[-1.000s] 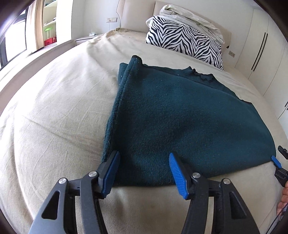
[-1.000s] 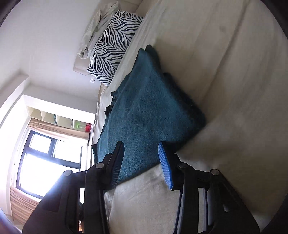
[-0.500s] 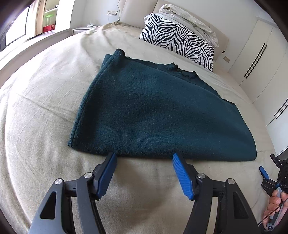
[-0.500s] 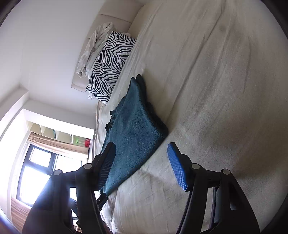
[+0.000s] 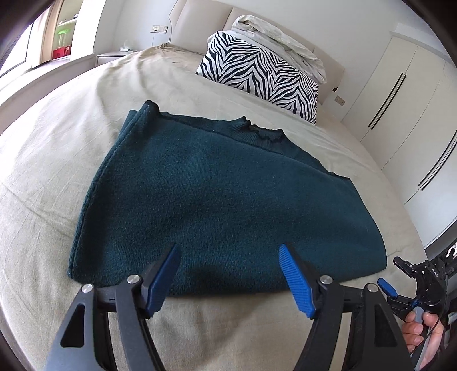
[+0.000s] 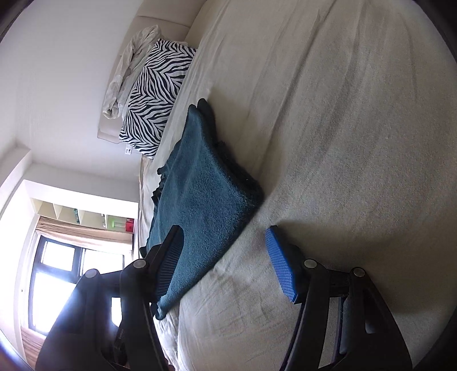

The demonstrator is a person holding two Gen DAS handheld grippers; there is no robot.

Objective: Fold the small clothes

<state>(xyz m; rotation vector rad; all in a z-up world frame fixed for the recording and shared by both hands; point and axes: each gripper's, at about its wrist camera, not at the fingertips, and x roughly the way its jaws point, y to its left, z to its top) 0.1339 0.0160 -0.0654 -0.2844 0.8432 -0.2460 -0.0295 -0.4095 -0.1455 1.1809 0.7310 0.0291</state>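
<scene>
Left wrist view: the dark teal sweater [image 5: 225,199] lay folded flat on the beige bed sheet [image 5: 51,159], its near fold edge just under the tips of the left gripper [image 5: 228,274]. Jaws were spread wide and released, holding nothing; the blue pads [image 5: 294,281] hovered over the near hem. Half a second before, the tips sat short of the hem on bare sheet, so the gripper had moved forward over the cloth. At 4 o'clock the right gripper [image 5: 400,274] showed at the frame edge, with the person's hand [image 5: 422,334] on its handle. Small white lettering on its black body was too blurred to read. A zebra-print pillow [image 5: 257,74] stood at 1 o'clock, against the headboard [image 5: 200,25], with a crumpled white sheet [image 5: 280,34] on top of it.

Right wrist view: the right gripper [image 6: 222,251] was open and empty, one finger over the sweater [image 6: 200,199] corner, the other pad [image 6: 280,268] over bare bed sheet [image 6: 342,142]. The zebra-print pillow [image 6: 154,108] sat at 11 o'clock, a window [image 6: 62,274] at 8 o'clock. The sweater appeared larger and closer than half a second earlier.
</scene>
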